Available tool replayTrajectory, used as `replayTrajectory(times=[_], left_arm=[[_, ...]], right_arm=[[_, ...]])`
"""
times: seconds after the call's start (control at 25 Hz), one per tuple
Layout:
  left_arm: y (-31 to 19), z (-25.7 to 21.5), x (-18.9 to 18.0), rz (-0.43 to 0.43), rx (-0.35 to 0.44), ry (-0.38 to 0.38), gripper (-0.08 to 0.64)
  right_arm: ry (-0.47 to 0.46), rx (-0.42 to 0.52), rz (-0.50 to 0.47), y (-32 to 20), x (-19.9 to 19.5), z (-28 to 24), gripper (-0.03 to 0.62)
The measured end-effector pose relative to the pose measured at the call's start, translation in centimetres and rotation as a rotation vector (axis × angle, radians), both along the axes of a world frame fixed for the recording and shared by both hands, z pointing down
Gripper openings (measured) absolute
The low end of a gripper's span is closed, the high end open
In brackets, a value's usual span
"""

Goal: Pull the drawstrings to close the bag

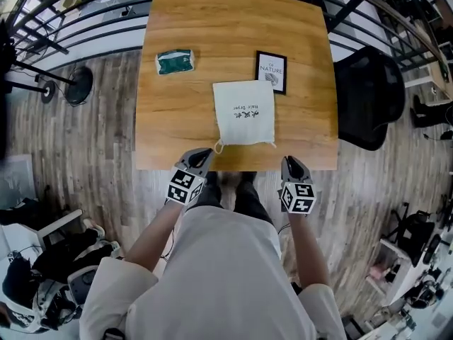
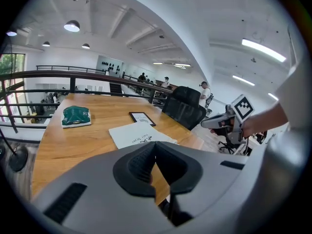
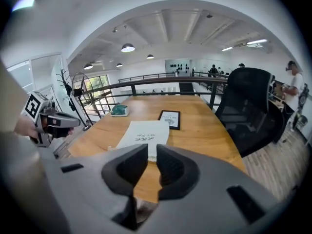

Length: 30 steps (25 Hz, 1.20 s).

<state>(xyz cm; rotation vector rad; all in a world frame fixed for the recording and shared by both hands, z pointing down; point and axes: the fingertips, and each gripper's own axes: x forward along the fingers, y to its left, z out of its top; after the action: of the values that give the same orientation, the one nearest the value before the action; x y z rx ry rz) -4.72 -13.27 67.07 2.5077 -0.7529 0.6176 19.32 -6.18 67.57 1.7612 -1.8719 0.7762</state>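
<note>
Bag [image 1: 244, 112] lies flat, long axis front-to-back, drawstring mouth [image 1: 244, 144] toward the person.

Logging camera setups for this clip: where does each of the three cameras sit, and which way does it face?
Head view: on the person's head, looking steeply down at the table and bag; torso, forearms, left gripper and right gripper show.
Left gripper view: on the left gripper, facing along its shut jaws over the table; right gripper shows.
Right gripper view: on the right gripper, along its parted jaws; left gripper shows.
Shared: all see the bag.
</note>
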Motion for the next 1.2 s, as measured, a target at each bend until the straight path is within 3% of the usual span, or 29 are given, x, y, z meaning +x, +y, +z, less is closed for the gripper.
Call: replayTrajectory(times=[0.24, 0.28, 0.48, 0.72, 0.88, 1.2], left_arm=[[0.5, 2.6, 0.8, -0.051, -0.048, -0.028, -0.005], [0.6, 3.3, 0.9, -0.058, -0.063, -0.034, 0.026], [1.2, 6.7, 1.1, -0.085, -0.119, -0.077, 0.04], [1.6, 11.0, 1.4, -0.099, -0.169, -0.139, 0.089], [1.3, 13.8, 1.5, -0.117, -0.186, -0.221, 0.17], [1.1, 18.0, 2.2, -0.175, -0.222, -0.284, 0.192]], right_arm=[[-0.014, -0.107, -0.072, -0.4, 0.9, 4.2, 0.085], [-0.02, -0.127, -0.082, -0.5, 1.0, 5.1, 0.093], [-0.024, -0.207, -0.14, -0.8, 1.1, 8.6, 0.098], [0.035, -0.257, -0.217, -1.5, 0.9, 11.9, 0.146], [0.053, -0.273, -0.216, -2.4, 1.3, 13.7, 0.163], [0.049, -0.281, -0.199, -3.6, 1.6, 16.7, 0.163]])
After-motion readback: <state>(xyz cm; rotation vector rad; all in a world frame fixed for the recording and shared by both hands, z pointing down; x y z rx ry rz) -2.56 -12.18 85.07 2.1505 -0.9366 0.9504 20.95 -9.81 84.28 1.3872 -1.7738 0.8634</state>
